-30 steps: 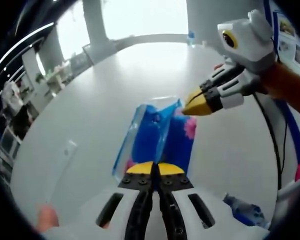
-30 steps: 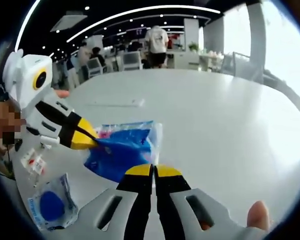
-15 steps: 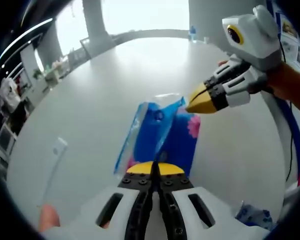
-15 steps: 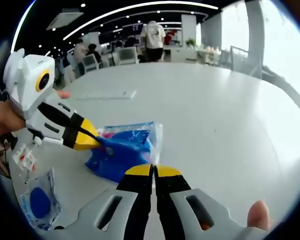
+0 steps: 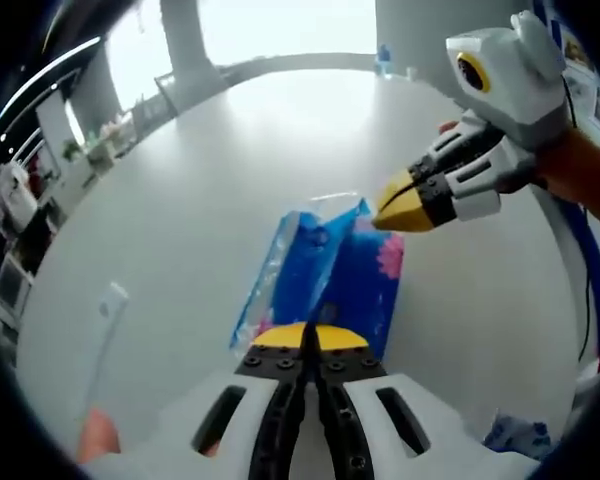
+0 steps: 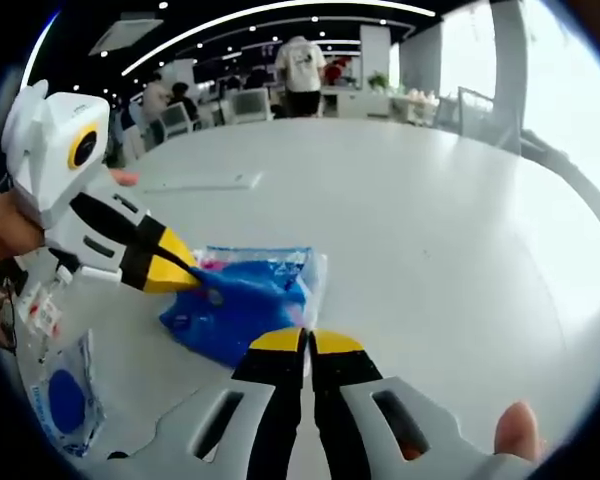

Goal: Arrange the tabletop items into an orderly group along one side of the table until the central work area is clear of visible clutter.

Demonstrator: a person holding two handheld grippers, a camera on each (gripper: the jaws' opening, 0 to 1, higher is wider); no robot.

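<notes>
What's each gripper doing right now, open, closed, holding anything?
Left gripper: jaws shut, pinching an edge of the blue packet.
Right gripper: jaws shut, tips at the blue packet's opposite edge, apparently pinching it.

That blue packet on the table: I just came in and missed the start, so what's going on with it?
A person is working with two hand-held grippers on a white table. Both grippers grip the blue packet from opposite ends: the left gripper is shut on its near edge in the left gripper view, and the right gripper is shut on the other end. A smaller packet with a blue disc lies nearby, and a flat white strip lies farther out.
</notes>
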